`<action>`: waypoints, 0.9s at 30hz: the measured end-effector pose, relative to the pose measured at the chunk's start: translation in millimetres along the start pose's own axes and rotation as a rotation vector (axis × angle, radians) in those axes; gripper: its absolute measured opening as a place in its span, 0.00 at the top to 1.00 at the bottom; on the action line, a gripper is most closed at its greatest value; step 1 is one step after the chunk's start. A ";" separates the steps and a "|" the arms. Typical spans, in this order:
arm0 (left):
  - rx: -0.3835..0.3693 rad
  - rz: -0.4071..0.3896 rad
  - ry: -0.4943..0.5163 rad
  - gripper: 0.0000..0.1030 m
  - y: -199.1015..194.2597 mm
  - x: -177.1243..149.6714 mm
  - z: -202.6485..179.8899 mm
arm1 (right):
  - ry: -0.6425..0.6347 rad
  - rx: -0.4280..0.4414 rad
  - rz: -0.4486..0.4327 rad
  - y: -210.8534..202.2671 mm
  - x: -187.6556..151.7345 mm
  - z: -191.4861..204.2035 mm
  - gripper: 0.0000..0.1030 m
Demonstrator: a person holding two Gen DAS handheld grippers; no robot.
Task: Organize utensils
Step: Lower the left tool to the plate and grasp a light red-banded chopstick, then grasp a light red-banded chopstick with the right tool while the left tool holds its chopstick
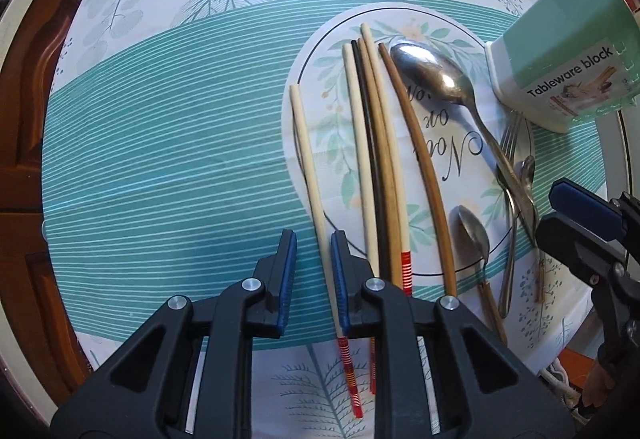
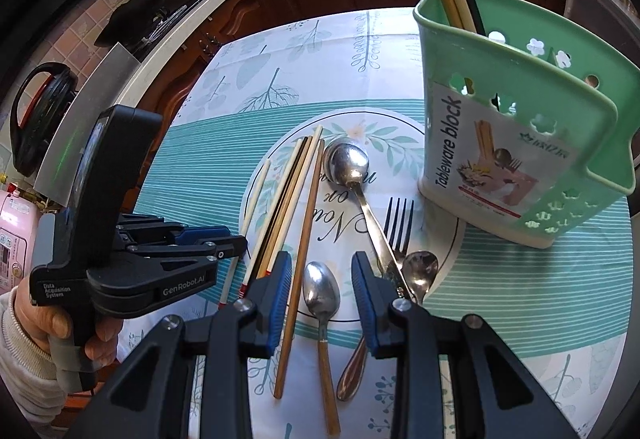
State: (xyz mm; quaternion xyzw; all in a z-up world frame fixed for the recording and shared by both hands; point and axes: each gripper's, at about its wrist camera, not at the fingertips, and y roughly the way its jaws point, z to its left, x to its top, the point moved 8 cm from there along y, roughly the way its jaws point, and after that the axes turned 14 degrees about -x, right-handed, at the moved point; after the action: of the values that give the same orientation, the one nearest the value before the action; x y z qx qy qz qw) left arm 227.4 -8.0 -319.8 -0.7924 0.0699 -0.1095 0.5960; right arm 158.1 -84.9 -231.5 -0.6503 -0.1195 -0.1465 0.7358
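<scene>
left wrist view: the left gripper (image 1: 314,271) is pointing down at the tablecloth (image 1: 160,159), jaws nearly closed around a cream chopstick (image 1: 310,175) but not clearly pinching it yet. the other chopsticks (image 1: 378,159), big spoon (image 1: 436,77) and fork (image 1: 510,143) are lying beside it. right wrist view: the right gripper (image 2: 322,291) is hovering partly open, holding nothing, over a small spoon (image 2: 321,289). the green holder (image 2: 516,119) is standing behind with a few chopsticks in it.

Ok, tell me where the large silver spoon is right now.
In the right wrist view the large silver spoon lies mid-table on the printed leafy circle, bowl away from the camera, between the brown wooden chopstick on its left and the silver fork on its right.
</scene>
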 end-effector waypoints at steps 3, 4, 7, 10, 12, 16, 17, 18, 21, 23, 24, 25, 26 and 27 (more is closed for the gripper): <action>0.013 0.009 -0.004 0.85 -3.3 -7.3 6.2 | -0.006 0.006 0.012 2.3 -1.3 2.5 0.70; 0.013 0.013 -0.010 0.85 -4.0 -9.2 7.4 | -0.007 0.010 0.018 3.1 -2.0 4.2 0.70; -0.032 0.035 -0.065 0.87 -6.1 -15.7 11.3 | -0.016 0.029 0.040 6.3 -3.0 11.9 0.70; -0.090 0.054 -0.144 0.96 -6.5 -25.4 17.0 | -0.022 0.046 0.069 11.6 -0.9 23.1 0.70; -0.098 0.048 -0.163 0.97 -8.5 -29.7 19.8 | -0.014 0.065 0.095 16.4 2.4 31.1 0.70; -0.101 0.031 -0.166 0.97 -14.4 -38.9 24.1 | 0.023 0.104 0.172 30.9 13.1 50.1 0.70; -0.102 0.028 -0.167 0.97 -15.6 -40.1 24.8 | 0.037 0.110 0.195 35.7 15.9 54.8 0.70; -0.103 0.026 -0.168 0.97 -16.7 -41.7 26.4 | 0.049 0.114 0.213 39.8 17.5 58.5 0.70; -0.112 0.020 -0.171 0.97 -21.6 -47.3 32.2 | 0.105 0.119 0.286 55.6 19.8 65.7 0.70; -0.124 0.015 -0.173 0.97 -6.1 -58.6 41.3 | 0.125 0.127 0.307 60.1 21.0 68.8 0.70; -0.131 0.013 -0.173 0.97 -6.9 -61.4 47.5 | 0.133 0.129 0.312 61.4 22.3 70.2 0.70; -0.139 0.010 -0.174 0.97 -6.9 -62.1 48.2 | 0.144 0.131 0.319 62.6 22.7 70.7 0.70; -0.144 0.008 -0.175 0.97 -6.9 -62.3 49.7 | 0.155 0.133 0.328 64.3 22.7 72.2 0.70; -0.150 0.006 -0.177 0.97 -7.0 -62.2 51.7 | 0.161 0.133 0.333 65.3 22.9 72.3 0.70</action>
State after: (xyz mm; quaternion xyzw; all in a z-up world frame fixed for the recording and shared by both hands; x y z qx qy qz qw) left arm 180.5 57.0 -332.4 -0.8410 0.0274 -0.0320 0.5393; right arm 204.6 -7.2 -274.2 -0.5973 0.0396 -0.0658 0.7984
